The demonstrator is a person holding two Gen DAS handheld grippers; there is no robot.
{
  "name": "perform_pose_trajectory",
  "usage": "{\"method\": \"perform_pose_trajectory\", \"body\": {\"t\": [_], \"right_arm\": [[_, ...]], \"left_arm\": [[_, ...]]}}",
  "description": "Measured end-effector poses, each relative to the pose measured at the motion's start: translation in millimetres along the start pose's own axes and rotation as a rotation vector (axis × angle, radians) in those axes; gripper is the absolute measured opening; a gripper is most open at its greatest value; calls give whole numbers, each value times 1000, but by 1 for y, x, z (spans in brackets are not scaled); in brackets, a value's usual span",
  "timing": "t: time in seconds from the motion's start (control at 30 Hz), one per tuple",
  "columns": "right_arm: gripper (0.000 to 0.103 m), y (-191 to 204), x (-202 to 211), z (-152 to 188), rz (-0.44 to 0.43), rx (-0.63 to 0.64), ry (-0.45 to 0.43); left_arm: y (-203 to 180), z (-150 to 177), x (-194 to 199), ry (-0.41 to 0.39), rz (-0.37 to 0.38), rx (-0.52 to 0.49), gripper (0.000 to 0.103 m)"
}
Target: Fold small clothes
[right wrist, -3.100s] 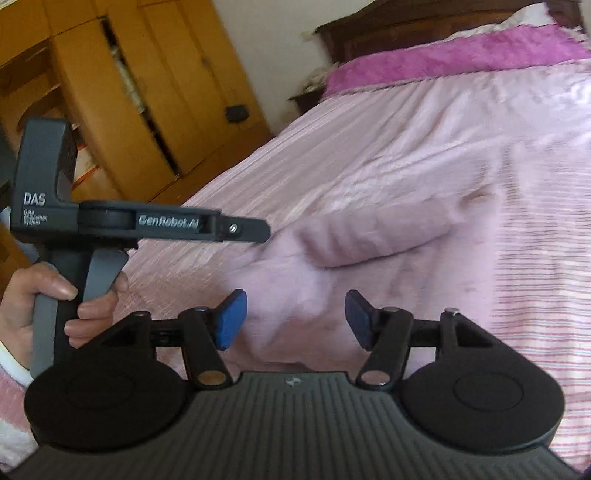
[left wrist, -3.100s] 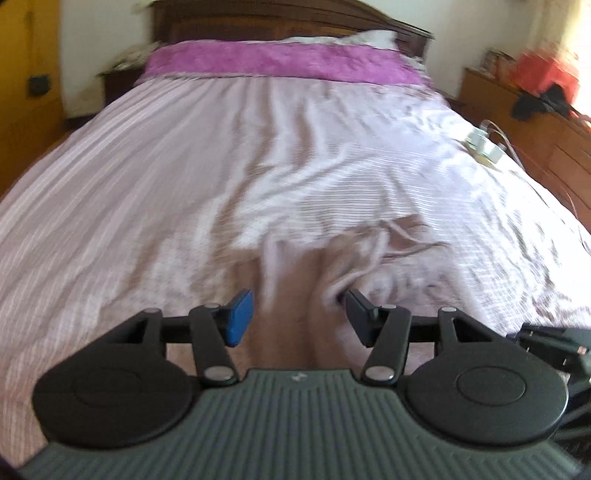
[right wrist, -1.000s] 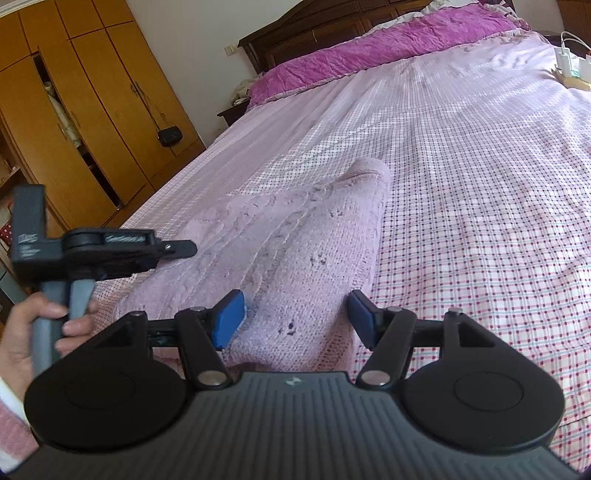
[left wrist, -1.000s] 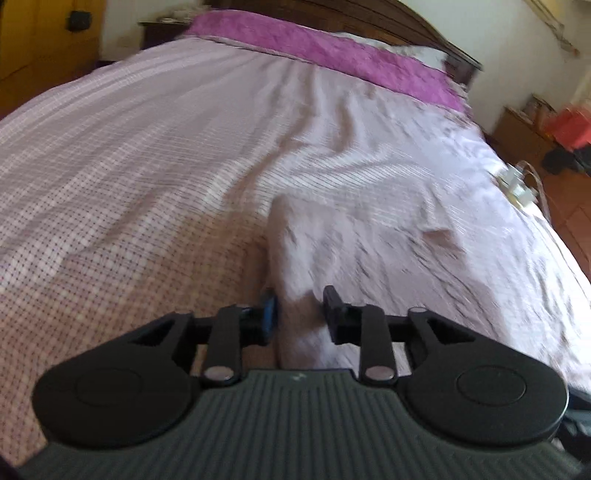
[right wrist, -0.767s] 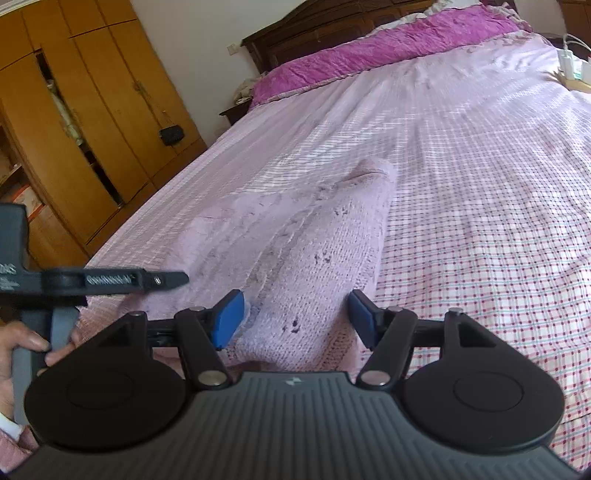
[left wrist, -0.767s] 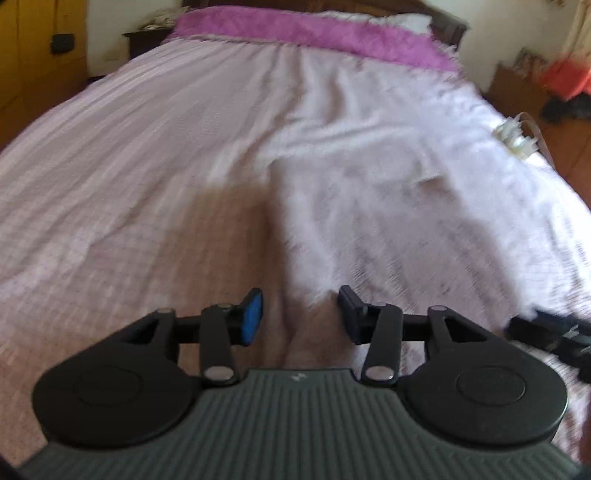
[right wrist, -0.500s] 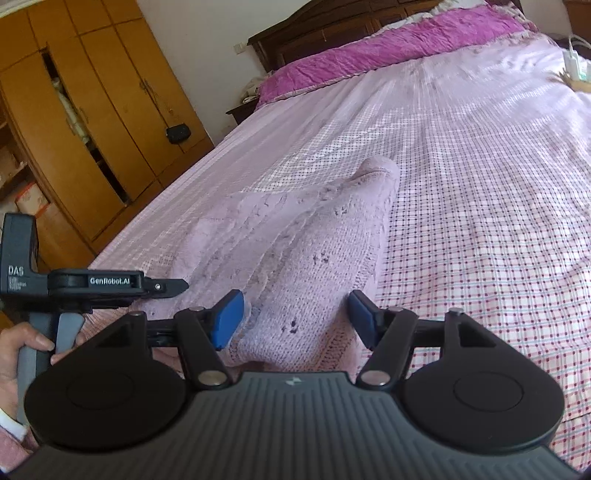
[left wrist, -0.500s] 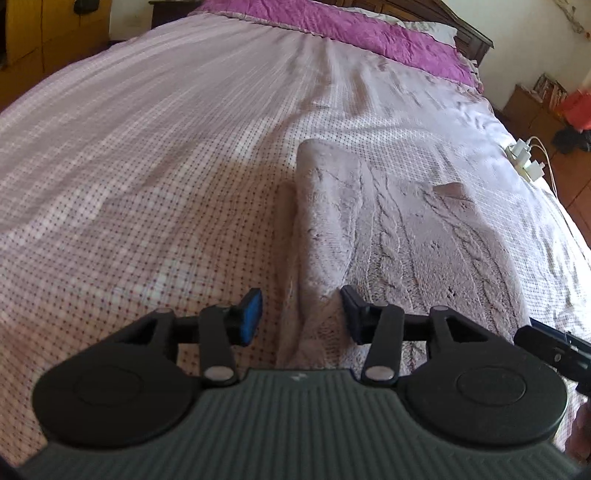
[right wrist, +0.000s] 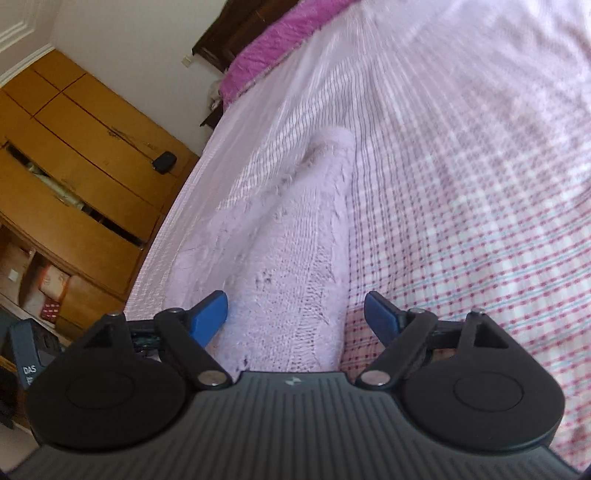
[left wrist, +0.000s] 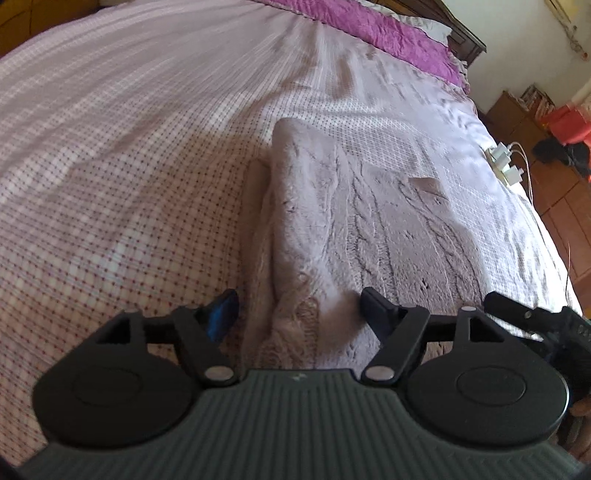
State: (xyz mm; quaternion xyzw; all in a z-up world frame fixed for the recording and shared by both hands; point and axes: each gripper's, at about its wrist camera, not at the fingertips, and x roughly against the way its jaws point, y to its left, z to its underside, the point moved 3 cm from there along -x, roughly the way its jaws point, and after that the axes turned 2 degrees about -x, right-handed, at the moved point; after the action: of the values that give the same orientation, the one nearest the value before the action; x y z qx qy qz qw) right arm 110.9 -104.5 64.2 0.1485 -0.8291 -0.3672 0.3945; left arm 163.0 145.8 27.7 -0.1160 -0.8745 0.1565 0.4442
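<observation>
A pale lilac cable-knit garment lies flat on the checked bedsheet, its left side folded over into a long thick ridge. My left gripper hovers over the near end of that ridge; its jaws are opening and the pads stand clear of the knit between them. In the right wrist view the same garment runs away from me as a folded strip. My right gripper straddles its near end, jaws opening, pads off the fabric.
A purple pillow band and dark headboard close the far end of the bed. White chargers with cables lie at the bed's right edge. Wooden wardrobes stand left of the bed. The other handle shows at right.
Both grippers have widened their jaws and let go of the knit. The right gripper rolled, tilting its view, and dropped slightly. The folded garment stays flat on the sheet.
</observation>
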Motion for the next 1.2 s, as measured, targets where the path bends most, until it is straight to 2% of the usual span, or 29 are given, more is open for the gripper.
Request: {"method": "perform_pose_trajectory", "body": {"t": [0.13,0.33,0.47,0.5,0.53,0.63,0.8,0.9,1.03,1.2], "right_arm": [[86,0,-18,-1,-51,-19,46],[88,9,-45,-7,-73,7,90],[86,13,-58,-16,-94,-4,113],[78,15,-60,-17,-95,-4,113],[65,16,-62,-20,-86,-1,109],[54,25,-62,-26,-77,24,91],[49,45,-44,-45,-108,54,54],[49,51,-22,-56,-118,76,20],[49,46,15,-62,-98,102,-19],[49,19,65,-60,-58,106,-49]], "left_arm": [[1,1,-7,12,31,37,74],[6,3,-13,21,86,111,72],[10,5,-14,22,129,151,59],[10,6,-13,21,135,158,53],[10,7,-12,19,143,164,48],[13,7,-7,6,176,192,42],[6,8,3,-30,234,226,41],[-13,11,5,-40,277,220,40],[-39,20,1,-26,328,209,40],[-74,38,-4,9,391,176,40]]}}
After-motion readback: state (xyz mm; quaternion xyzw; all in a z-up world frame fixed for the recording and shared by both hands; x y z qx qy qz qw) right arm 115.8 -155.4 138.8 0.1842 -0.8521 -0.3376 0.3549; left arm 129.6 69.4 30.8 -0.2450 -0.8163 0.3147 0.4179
